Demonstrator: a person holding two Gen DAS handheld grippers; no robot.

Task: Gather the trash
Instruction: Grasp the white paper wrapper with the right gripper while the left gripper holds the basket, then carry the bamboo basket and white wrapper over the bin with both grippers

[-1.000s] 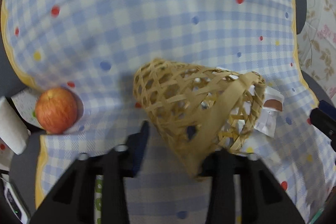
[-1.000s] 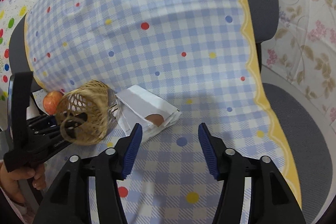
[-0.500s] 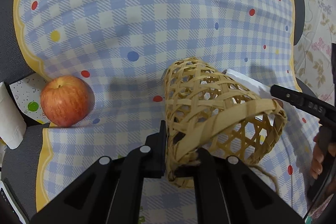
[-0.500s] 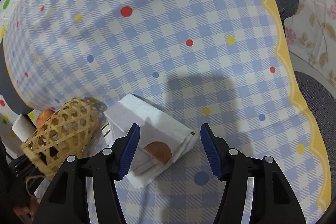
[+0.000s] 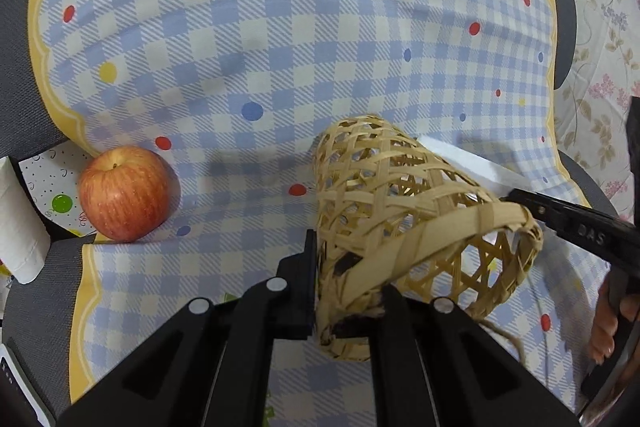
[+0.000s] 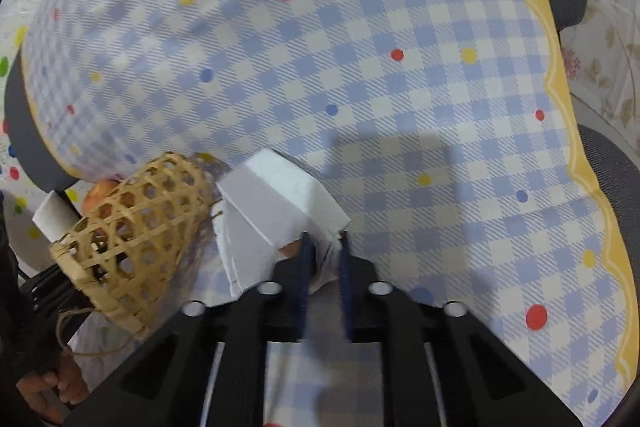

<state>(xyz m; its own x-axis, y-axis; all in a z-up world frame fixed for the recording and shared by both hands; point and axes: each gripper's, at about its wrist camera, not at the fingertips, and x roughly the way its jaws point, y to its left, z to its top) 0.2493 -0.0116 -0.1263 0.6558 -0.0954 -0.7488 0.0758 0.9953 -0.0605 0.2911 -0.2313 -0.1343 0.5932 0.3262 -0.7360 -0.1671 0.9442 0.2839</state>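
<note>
The left claw point(image 5: 346, 291) clamps the woven bamboo basket's point(image 5: 416, 211) rim; the right claw point(image 6: 325, 267) pinches the crumpled white paper wrapper point(image 6: 276, 211).

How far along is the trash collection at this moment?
Done: the left gripper is clamped on the woven bamboo basket, tipped on its side. In hand: the right gripper has closed on the white folded paper wrapper. Left: the wrapper is still outside the basket; the red apple lies untouched.
</note>
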